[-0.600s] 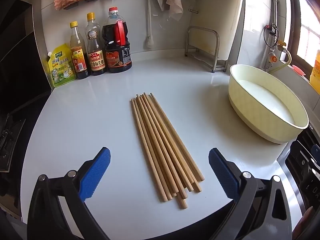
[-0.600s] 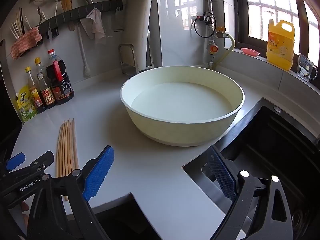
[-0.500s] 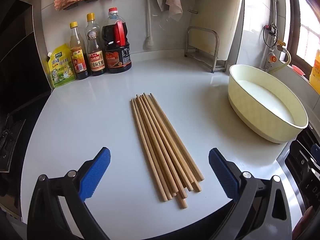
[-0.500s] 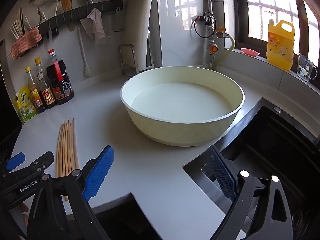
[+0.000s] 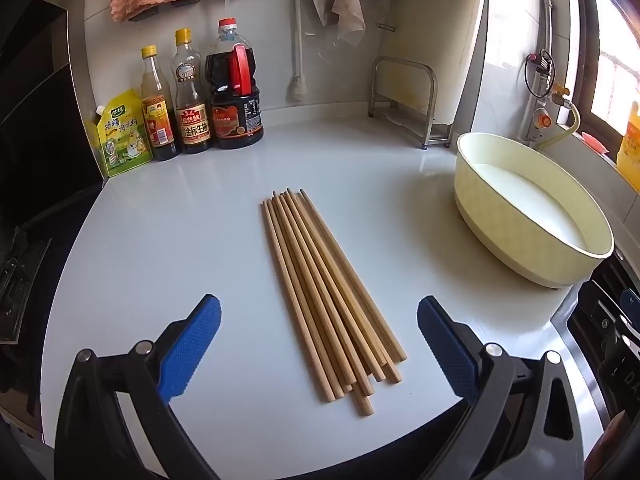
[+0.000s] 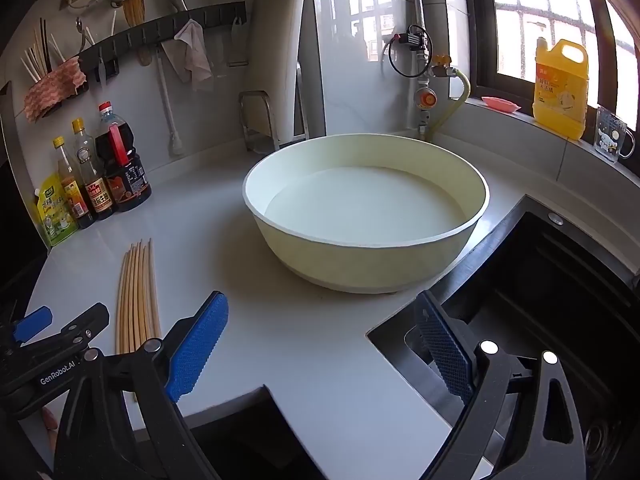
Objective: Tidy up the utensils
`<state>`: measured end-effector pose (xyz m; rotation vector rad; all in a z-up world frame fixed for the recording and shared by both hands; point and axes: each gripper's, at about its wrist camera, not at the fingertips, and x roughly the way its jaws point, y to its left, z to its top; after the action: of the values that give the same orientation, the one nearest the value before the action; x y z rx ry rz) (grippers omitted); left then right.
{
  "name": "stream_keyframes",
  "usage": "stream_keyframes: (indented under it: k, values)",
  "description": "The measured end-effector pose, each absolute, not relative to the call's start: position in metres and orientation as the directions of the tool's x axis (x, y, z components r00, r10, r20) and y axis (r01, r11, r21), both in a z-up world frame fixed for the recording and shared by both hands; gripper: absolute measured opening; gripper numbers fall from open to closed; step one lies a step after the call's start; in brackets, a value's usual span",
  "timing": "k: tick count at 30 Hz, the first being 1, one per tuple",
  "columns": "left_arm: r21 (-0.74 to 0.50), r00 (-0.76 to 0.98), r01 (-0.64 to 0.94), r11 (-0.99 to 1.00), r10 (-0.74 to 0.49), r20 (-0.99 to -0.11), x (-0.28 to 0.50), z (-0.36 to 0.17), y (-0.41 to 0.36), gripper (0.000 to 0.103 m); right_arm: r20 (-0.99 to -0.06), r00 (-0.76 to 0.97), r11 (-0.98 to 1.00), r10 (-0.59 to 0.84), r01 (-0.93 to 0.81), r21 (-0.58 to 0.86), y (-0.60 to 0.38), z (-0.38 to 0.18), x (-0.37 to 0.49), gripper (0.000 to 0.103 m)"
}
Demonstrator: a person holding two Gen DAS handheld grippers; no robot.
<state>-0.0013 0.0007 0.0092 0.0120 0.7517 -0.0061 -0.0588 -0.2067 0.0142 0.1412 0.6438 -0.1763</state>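
Several wooden chopsticks (image 5: pixel 328 300) lie in one loose bundle on the white worktop (image 5: pixel 180 248), and we see them flat, side by side, near the middle of its front edge. Their long axis runs from the front edge toward the back wall, leaning a little to the left as it goes back; the thin tips point to the rear, the thicker butt ends toward us, where they fan out unevenly and one stick juts past the rest. We hold the left gripper (image 5: pixel 318 348) low over the front edge with its blue pads (image 5: pixel 188 350) spread wide on either side of the butt ends, touching nothing. The right gripper (image 6: pixel 320 344) is likewise wide apart and empty, hovering over the front right corner where the worktop meets the black sink (image 6: pixel 560 300). A pale yellow basin (image 6: pixel 360 264) sits on the right side of the worktop, just beside the sink's edge and well apart from the chopsticks. At the back left corner stand three sauce bottles (image 5: pixel 200 92) and a yellow-green pouch (image 5: pixel 122 132) against the wall.
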Motion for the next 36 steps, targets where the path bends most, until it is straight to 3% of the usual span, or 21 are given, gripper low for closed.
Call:
stream_keyframes:
  k: [36]
  values:
    - [0.020, 0.734, 0.019, 1.000, 0.000, -0.679, -0.0037, 0.0026, -0.0005, 0.097, -0.607, 0.786, 0.976, -0.119, 0.204, 0.073, -0.2063, 0.0187, -0.0600, 0.090]
